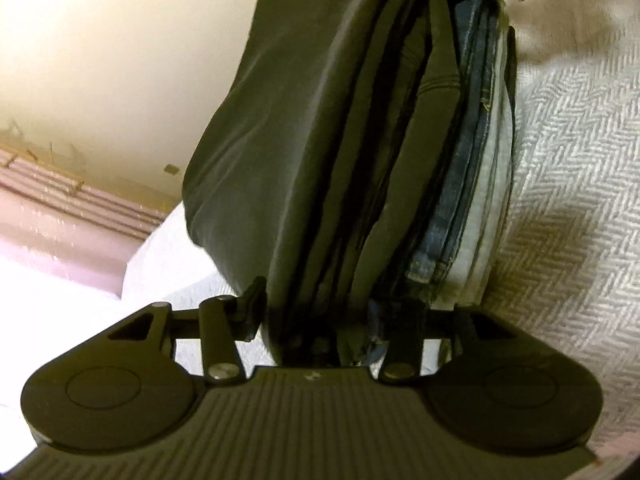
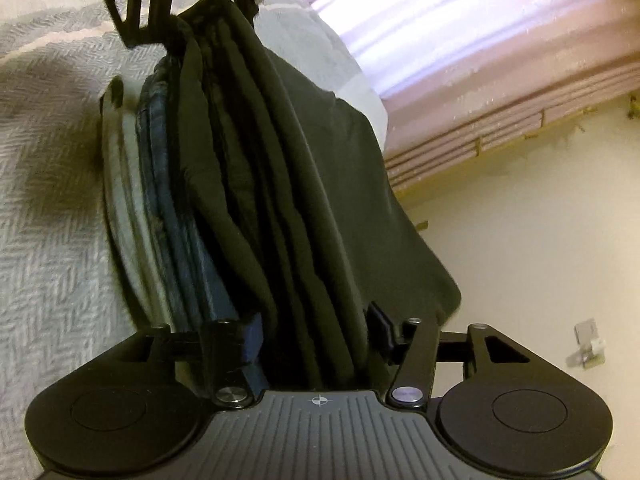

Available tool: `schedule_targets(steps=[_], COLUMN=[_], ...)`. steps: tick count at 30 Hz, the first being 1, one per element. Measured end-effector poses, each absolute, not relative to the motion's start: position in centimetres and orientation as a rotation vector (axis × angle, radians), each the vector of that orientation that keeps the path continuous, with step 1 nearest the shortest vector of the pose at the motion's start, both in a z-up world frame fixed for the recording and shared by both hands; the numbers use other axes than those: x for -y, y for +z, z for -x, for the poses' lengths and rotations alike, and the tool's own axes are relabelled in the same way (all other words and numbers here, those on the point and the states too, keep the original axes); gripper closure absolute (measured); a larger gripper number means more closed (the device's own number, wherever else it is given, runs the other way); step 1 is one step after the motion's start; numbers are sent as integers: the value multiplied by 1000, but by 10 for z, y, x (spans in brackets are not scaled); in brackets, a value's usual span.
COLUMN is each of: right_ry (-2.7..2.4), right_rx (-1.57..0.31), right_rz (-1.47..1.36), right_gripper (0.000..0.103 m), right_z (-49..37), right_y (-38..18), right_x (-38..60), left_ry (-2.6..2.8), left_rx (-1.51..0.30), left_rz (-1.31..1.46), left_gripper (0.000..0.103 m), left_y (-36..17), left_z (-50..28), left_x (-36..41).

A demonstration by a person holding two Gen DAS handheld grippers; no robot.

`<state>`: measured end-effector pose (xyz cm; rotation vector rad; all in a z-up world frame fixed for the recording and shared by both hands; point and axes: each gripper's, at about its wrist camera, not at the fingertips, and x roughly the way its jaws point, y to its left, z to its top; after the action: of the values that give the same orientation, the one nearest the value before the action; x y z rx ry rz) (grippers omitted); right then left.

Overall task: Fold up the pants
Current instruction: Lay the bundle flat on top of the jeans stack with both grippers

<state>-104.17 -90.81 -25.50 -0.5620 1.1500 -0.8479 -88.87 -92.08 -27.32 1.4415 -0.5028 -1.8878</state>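
Both tongs, left and right, clamped on folded dark pants, bedspread beneath

We cannot see the left tool's right finger, buried in the folds of the dark pants, and how many layers it pinches is hidden. The right tool shows both fingers, yet the cloth between them goes black. The other tool's frame is cut by the top edge, and the jeans beneath show only as blurred edges.
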Motion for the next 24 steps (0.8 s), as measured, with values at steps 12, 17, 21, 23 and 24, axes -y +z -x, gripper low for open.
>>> schedule_targets(steps=[12,17,21,23,24], right_ry=[-944,-923,-912,-897,-893], right_rx=[-927,-736,-741,-717,-720], right_rz=[67,-203,-454,-538,-542], right_gripper=[56,63,63,63,63], right_z=[1103,1100,1114,1123,1125], right_y=[-170,-141,-174,-189,-191], right_x=[877,921,953,958,956], left_ry=[-1870,-1884,-1905,-1927,-1931], left_rx=[155,-15,-107,-144,-145], left_rz=[-1246,-1110,-1156,-1154,-1154], left_gripper=[55,60,60,60,60], left_y=[-221,-209,-237,-246,-248], left_z=[853,856,862,859,859], left_x=[893,925,945,948,947])
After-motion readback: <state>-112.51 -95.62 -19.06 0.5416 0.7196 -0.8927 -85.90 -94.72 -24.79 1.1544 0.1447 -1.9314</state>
